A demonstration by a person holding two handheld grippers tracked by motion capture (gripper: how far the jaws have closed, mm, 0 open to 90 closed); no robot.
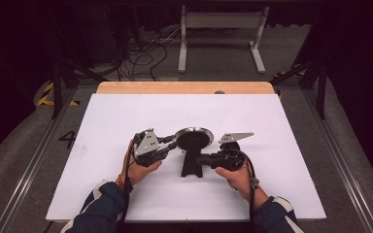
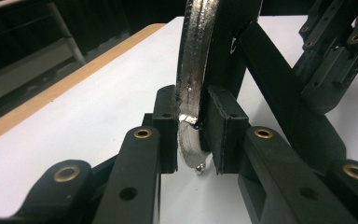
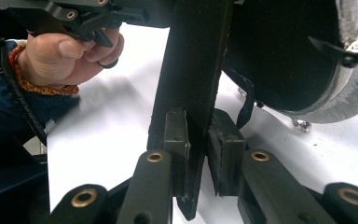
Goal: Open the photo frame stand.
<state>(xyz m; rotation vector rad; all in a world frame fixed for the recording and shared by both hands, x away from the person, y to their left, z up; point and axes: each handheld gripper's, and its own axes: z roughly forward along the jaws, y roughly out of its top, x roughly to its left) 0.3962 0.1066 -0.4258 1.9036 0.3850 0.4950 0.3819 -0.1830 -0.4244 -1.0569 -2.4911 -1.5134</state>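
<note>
Left hand-held gripper pinches the silver disc's thin rim; right hand-held gripper clamps the black stand. Rim could slip; disc twists off the stand.

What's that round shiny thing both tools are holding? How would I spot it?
Start at the white table; near its middle, between the two hands, stands a black stand. On top sits the silver-rimmed disc, dark in the centre. The left gripper clamps its metal rim, the right gripper the stand's upright.
</note>
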